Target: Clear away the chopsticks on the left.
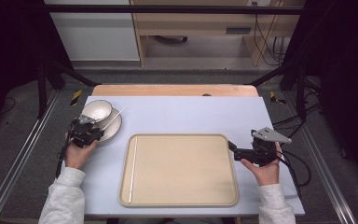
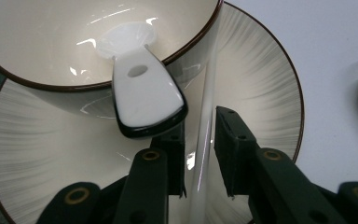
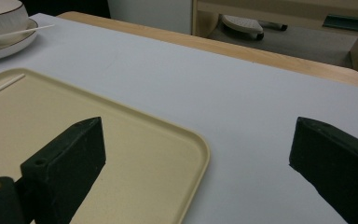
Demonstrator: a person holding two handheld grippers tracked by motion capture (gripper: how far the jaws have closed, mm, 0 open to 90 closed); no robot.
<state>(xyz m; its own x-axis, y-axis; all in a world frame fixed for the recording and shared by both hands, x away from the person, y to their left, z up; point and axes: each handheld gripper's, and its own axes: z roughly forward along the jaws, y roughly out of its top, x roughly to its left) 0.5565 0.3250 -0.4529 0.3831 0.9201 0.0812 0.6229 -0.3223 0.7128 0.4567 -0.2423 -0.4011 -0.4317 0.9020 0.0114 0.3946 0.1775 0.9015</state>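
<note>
L gripper (image 2: 199, 154): my jaws part-open astride white chopstick (image 2: 204, 140) on striped ceramic plate (image 2: 261, 93) | R gripper (image 3: 196, 158): wide open, empty, right of plate, at beige plastic tray (image 3: 135, 140) corner.

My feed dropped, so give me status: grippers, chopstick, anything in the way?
Left hand-held gripper open, jaws around chopstick on plate. Right hand-held gripper open, over tray corner. Spoon in bowl close beside.
</note>
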